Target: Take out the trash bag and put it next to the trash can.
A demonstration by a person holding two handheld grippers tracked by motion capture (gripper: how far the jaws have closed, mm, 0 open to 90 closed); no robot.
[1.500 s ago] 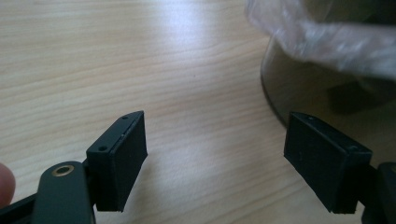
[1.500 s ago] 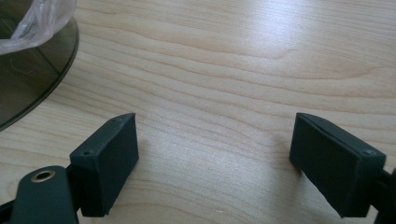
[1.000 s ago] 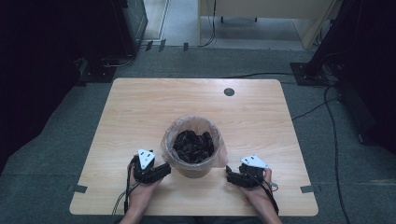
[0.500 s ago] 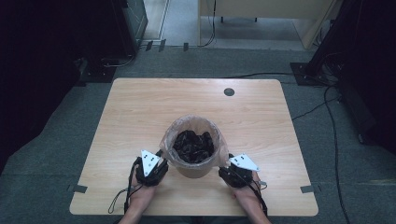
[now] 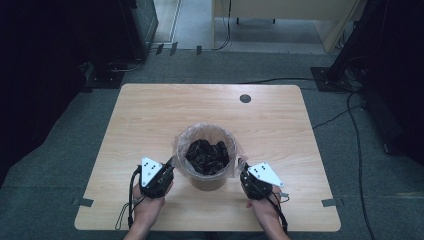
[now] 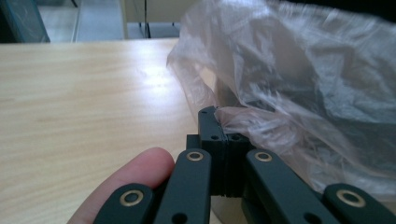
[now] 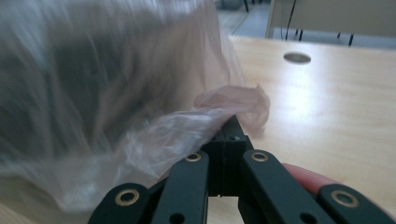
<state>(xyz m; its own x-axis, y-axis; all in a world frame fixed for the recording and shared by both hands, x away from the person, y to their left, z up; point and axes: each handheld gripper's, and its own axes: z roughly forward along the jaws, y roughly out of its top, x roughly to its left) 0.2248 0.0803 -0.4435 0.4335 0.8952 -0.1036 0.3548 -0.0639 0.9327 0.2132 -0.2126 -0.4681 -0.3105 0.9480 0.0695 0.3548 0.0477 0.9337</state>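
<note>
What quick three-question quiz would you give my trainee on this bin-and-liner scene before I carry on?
1. True or false: the left gripper is shut on the plastic liner.
2. What is the right gripper clamped on? A) the table edge B) the plastic liner C) a cable
3. Fill in: in the high view, the bin stands on the ____, between the two grippers.

Key: 1 true. 2 B. 3 table.
</note>
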